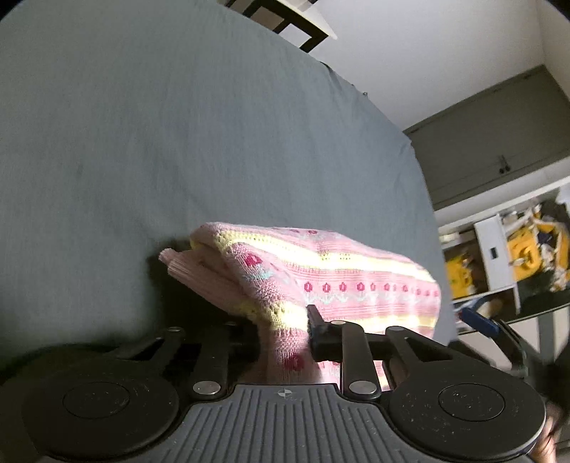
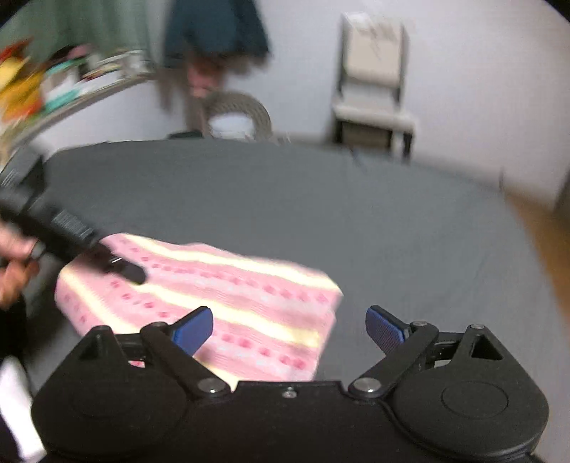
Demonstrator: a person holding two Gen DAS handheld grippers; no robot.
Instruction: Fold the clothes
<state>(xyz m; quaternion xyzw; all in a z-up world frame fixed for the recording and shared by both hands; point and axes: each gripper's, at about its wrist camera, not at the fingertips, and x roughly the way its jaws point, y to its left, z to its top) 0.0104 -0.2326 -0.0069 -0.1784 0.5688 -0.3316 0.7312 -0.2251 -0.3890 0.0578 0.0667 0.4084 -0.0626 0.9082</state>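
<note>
Left wrist view: showing the left gripper (image 1: 285, 331) nearest, clamping down on a fold of the pink striped knit garment (image 1: 320, 270), cloth bunching between the narrowed fingers. Lying folded on the grey sheet (image 1: 178, 124), thick layered edge facing left. Beyond, at far right, catching green cupboard doors (image 1: 498, 135) and shelves with yellow toys (image 1: 527, 249), seen only here.

Right wrist view, blurring with motion: showing the right gripper (image 2: 289, 329) nearest, blue pads (image 2: 383, 329) standing wide apart, gripping nothing, hovering over the garment's near right edge (image 2: 249, 313). Farther left, catching the left gripper (image 2: 121, 265) from outside, tip pressing on the garment, with a hand (image 2: 16, 260) holding its handle. Farthest, revealing a wicker basket (image 2: 237, 114), a pale chair (image 2: 374, 78) against the wall, and hanging clothes (image 2: 217, 32).
</note>
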